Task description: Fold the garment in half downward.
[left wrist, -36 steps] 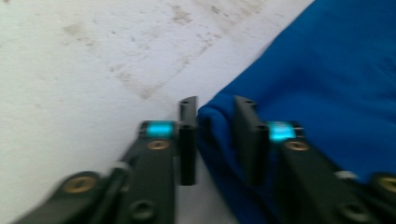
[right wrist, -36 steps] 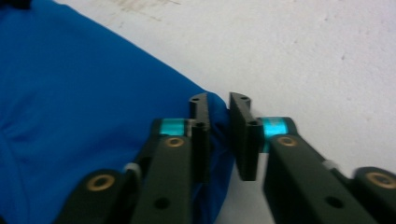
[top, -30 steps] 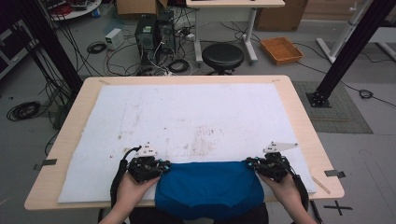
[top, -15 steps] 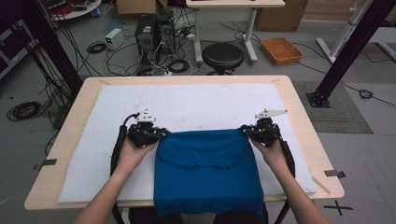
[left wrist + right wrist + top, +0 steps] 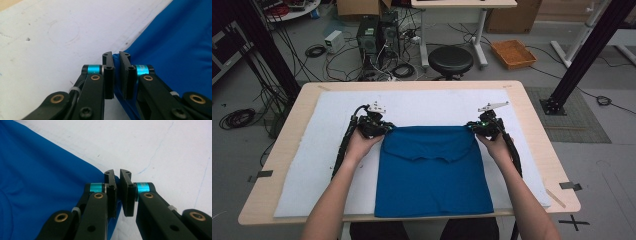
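Ahead of my left gripper (image 5: 379,127) and right gripper (image 5: 477,127) I see bare white mat (image 5: 432,102) up to the table's (image 5: 537,130) far edge (nothing standing there); the blue cloth (image 5: 432,175) lies flat between them, covering the near middle

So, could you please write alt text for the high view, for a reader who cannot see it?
A person at a wooden table pinches the far corners of a blue cloth with the left claw and right claw, spreading it flat on a white mat. A black stool and cables lie beyond.
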